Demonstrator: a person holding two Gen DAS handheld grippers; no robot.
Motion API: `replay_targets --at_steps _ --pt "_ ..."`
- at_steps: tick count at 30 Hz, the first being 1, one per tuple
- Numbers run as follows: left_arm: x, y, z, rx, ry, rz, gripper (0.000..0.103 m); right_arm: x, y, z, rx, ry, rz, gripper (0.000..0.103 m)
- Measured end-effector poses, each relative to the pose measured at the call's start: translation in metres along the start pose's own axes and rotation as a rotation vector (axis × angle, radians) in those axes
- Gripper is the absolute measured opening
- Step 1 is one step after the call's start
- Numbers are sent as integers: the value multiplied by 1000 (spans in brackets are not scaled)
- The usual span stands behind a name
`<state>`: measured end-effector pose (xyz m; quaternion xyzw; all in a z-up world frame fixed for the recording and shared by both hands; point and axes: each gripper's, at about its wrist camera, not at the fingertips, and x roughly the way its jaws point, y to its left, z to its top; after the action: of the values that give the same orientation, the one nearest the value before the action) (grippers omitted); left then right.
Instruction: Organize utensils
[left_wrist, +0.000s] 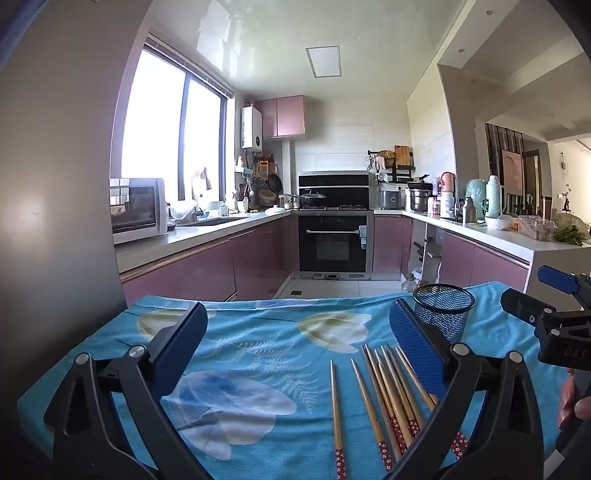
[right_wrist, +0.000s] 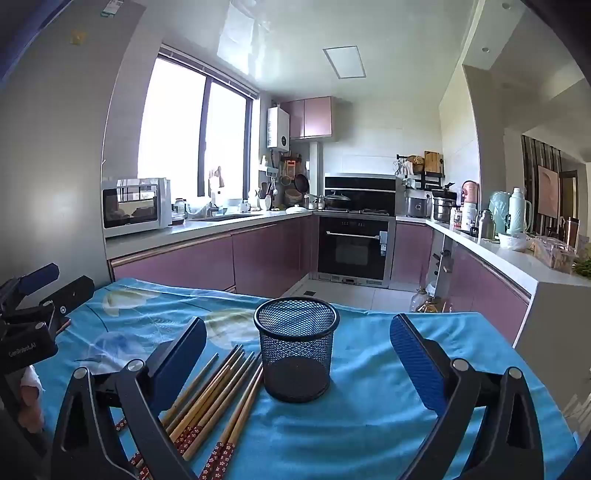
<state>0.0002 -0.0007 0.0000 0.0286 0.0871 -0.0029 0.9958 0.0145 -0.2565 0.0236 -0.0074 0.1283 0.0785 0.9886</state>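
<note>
While grippers (right_wrist: 298, 354) gape, chopsticks (right_wrist: 210, 398) left of holder (right_wrist: 295, 354)

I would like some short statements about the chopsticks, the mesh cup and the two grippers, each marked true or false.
1. The mesh cup stands upright on the blue cloth. True.
2. The chopsticks are inside the cup. False: they lie on the cloth beside it.
3. The left gripper holds one chopstick. False: its jaws are wide open and hold nothing.
4. The right gripper is open, with the cup in front of it. True.
5. The cup is empty. True.
</note>
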Motion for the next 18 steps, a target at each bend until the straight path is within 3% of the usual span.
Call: replay_targets --at_steps 18 --pt "0 -1 5 -17 -9 4 97 -1 1 1 7 -15 0 96"
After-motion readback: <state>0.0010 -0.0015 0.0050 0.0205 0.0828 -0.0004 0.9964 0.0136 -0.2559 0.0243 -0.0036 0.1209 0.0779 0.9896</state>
